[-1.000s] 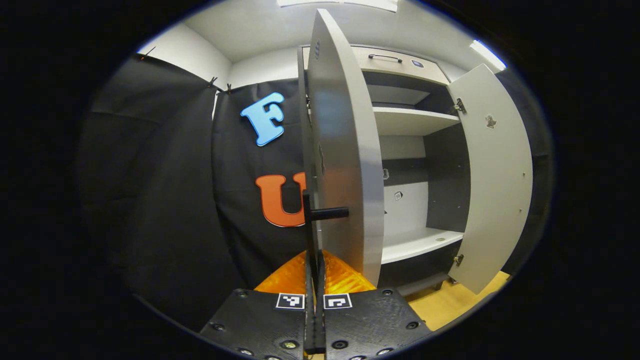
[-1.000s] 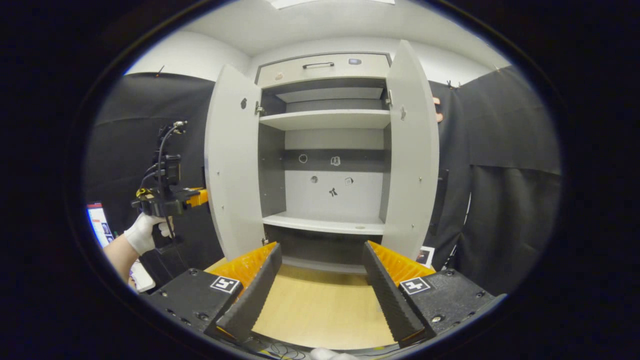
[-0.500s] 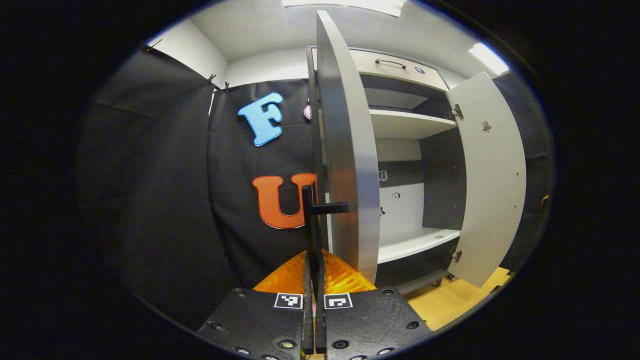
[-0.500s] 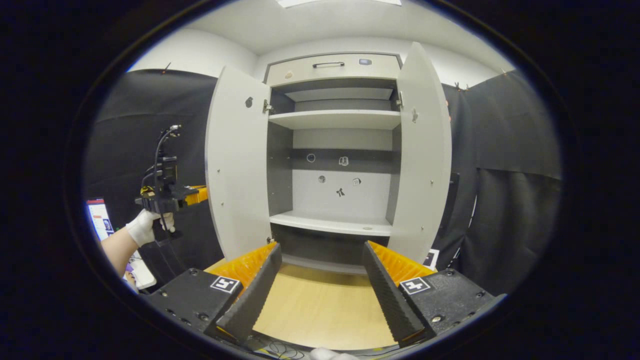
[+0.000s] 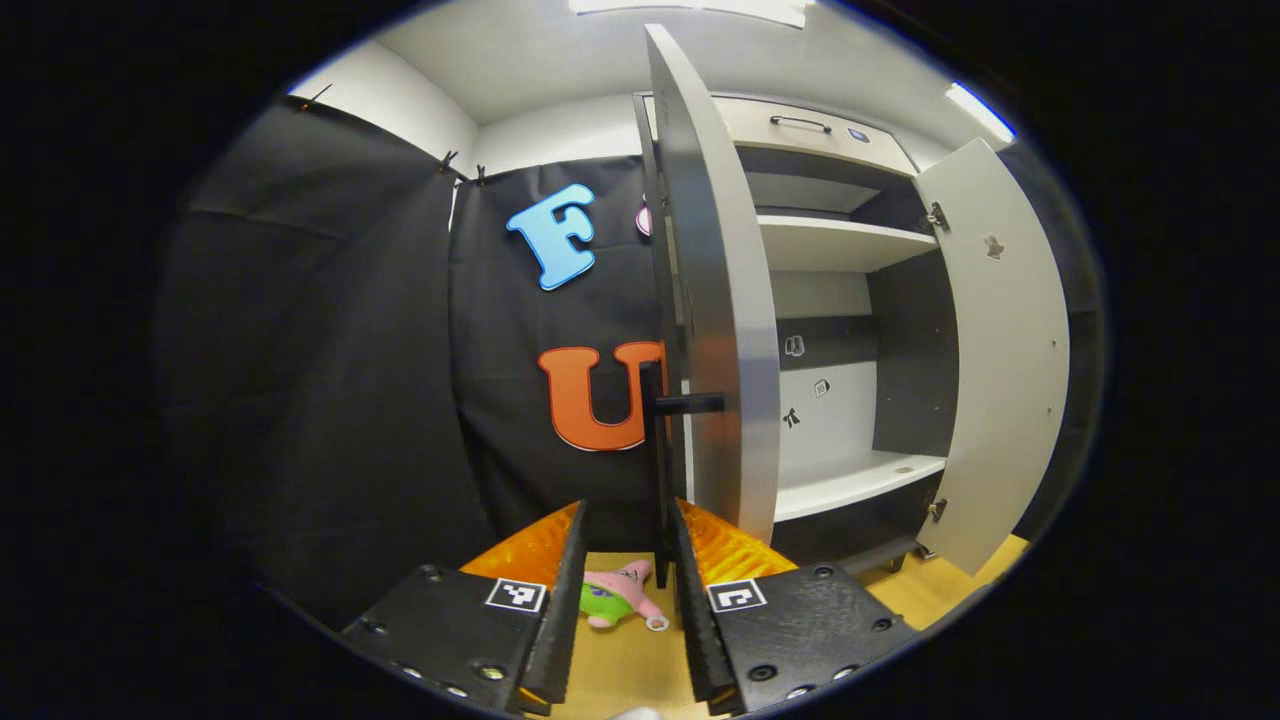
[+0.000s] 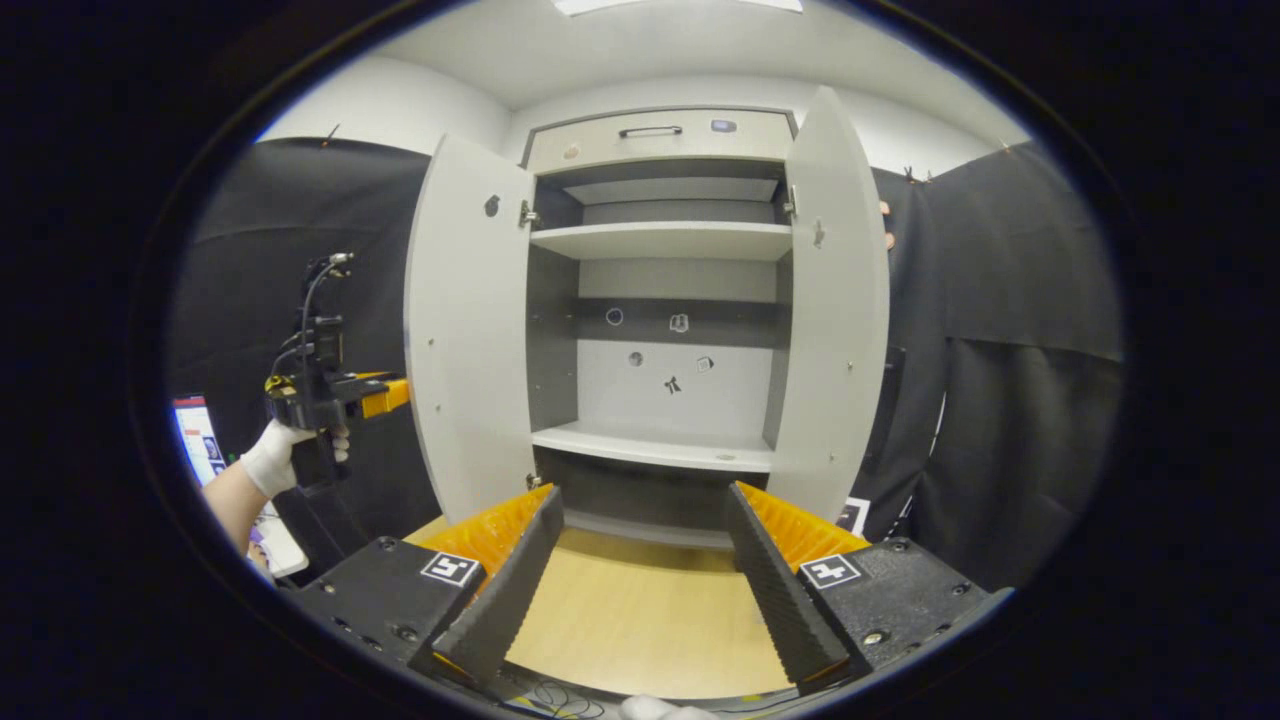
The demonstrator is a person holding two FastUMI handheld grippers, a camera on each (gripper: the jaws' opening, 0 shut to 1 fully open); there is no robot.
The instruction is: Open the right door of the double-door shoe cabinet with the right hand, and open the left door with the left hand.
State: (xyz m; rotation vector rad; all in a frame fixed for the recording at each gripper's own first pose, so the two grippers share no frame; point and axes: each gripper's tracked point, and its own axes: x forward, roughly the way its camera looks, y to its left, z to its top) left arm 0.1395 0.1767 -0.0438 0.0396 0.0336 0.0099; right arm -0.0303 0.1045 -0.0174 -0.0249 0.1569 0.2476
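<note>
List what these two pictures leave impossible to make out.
- Small stickers on the cupboard's back panel: too small to identify, right gripper view.
- Left door front: seen edge-on, left gripper view.
- Toy on floor: partly hidden between the left tool's fingers.

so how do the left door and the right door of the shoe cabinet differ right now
In the left gripper view, the left door shows nearly edge-on with its handle sticking out; the right door shows its broad inner face. The left tool sits open at the left door's handle; the right tool is away from the right door. Both stand open.

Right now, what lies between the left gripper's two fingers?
In the left gripper view, the grey left door's black bar handle stands between the open left gripper fingers, over a pink plush toy.
</note>
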